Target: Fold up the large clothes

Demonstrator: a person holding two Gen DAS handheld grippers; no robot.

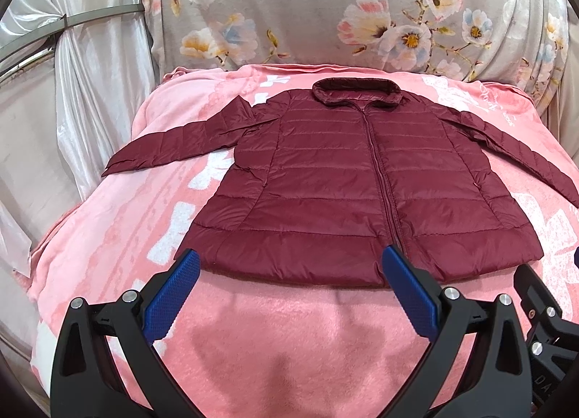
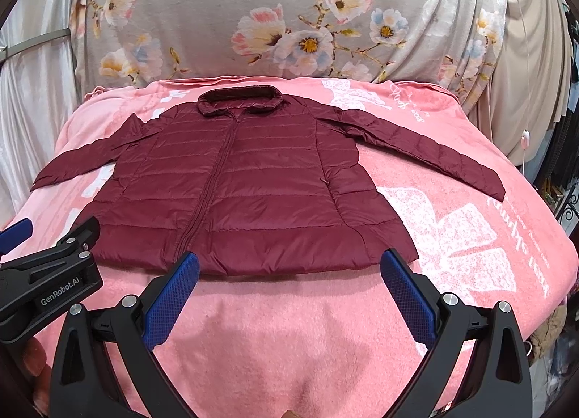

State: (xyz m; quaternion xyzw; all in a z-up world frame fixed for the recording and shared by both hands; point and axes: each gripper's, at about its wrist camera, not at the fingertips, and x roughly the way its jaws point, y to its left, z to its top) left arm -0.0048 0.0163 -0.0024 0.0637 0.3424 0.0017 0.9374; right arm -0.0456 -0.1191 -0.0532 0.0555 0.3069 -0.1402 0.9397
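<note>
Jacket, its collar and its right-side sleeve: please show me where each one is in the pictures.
Jacket (image 1: pixel 325 193): left wrist view, on the quilted front panel.
Collar (image 2: pixel 240 101): right wrist view, on the collar's upright band.
Sleeve (image 2: pixel 427 150): right wrist view, on the middle of the spread sleeve.

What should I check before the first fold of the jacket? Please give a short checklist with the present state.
1. Jacket lies flat, front up: ok.
2. Zipper closed along the front: ok.
3. Both sleeves spread out to the sides, left sleeve, right sleeve: ok.
4. Left gripper jaws open and holding nothing: ok.
5. Right gripper jaws open and holding nothing: ok.
6. Back of the jacket free of creases: cannot tell.
</note>
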